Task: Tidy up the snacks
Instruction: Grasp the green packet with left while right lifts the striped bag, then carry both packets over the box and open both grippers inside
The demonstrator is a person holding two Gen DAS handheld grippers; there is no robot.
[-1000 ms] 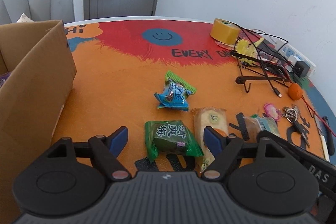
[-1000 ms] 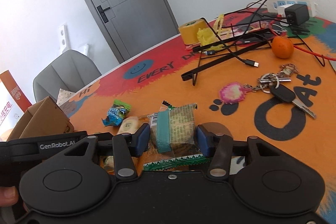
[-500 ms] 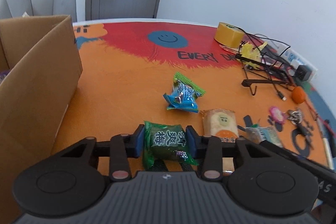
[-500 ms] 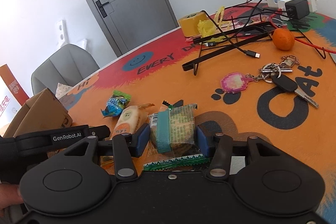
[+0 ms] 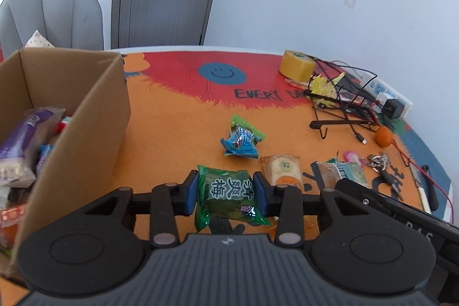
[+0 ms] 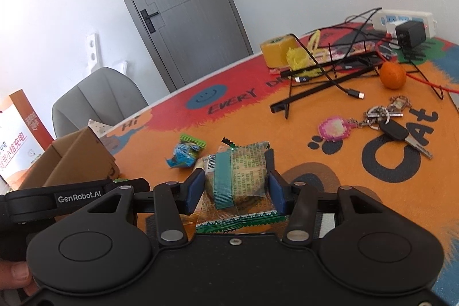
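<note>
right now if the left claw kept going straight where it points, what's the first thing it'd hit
Probably the blue snack packet, which lies on the table just ahead of the left claw and the green snack packet it grips. Depth is hard to judge here.

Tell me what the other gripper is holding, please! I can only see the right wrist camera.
Observer: The left gripper has its jaws shut on a green snack packet with white Chinese characters.
Operator: My teal-banded packet goes in the cardboard box. Is it empty inside?
Observer: No. The left wrist camera looks into it, and snacks lie inside, including a purple packet.
</note>
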